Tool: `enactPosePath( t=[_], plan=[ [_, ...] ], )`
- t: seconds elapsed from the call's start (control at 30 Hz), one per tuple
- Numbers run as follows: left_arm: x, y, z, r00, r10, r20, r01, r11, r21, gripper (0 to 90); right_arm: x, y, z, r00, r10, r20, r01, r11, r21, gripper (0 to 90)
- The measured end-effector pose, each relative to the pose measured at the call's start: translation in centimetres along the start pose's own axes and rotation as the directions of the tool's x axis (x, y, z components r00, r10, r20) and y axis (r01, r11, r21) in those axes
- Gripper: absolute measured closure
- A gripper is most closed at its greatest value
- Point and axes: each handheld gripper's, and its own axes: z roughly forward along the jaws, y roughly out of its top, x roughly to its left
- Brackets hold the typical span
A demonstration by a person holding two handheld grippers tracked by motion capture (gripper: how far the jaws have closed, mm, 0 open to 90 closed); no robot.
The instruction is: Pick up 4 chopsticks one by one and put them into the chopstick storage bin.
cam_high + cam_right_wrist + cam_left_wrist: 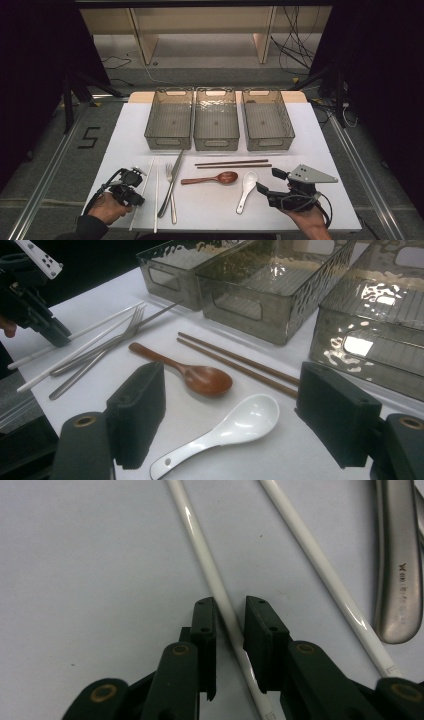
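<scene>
My left gripper (136, 199) is low over the table's front left corner, and its jaws straddle a white chopstick (200, 545). The left pad lies against the stick and a thin gap shows at the right pad, so the gripper (230, 605) is open. A second white chopstick (310, 550) lies just right of it, then a steel knife handle (397, 555). My right gripper (270, 181) hovers at the front right, open wide and holding nothing. The white ceramic spoon (235, 427) lies just ahead of its jaws, beside a wooden spoon (200, 377).
Three clear empty bins (169, 143) (216, 145) (270, 144) stand side by side at the back of the white mat. A fork (171, 192) and a knife (172, 180) lie beside the white chopsticks. Two brown chopsticks (232, 163) lie crosswise before the bins.
</scene>
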Motion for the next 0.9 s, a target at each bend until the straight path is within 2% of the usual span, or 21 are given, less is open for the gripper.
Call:
enactPosePath(
  t=[0.3,0.47,0.6,0.77,0.9],
  plan=[
    [0.2,0.0,0.0,0.9999,-0.011,0.010,0.011,0.9999,-0.004,77.2,0.0,0.0,0.0,1.0000,0.001,-0.002,-0.001,1.000,0.000,28.8],
    [1.2,-0.1,0.0,0.9973,-0.045,0.058,0.046,0.9989,-0.010,80.6,0.0,0.0,0.0,1.0000,-0.002,-0.004,0.002,1.000,-0.001,28.9],
    [0.8,0.0,0.0,0.9989,-0.033,0.033,0.034,0.9994,-0.005,81.3,0.0,0.1,0.1,1.0000,-0.003,-0.001,0.003,1.000,0.002,28.9],
    [1.0,0.0,0.0,0.9986,-0.041,0.034,0.041,0.9991,-0.008,83.6,0.0,0.1,0.2,1.0000,-0.004,-0.003,0.004,1.000,0.005,28.9],
    [0.9,0.1,-0.1,0.9990,-0.031,0.031,0.031,0.9995,-0.003,83.7,0.0,0.1,0.1,1.0000,-0.004,-0.003,0.004,1.000,0.002,28.9]
  ],
)
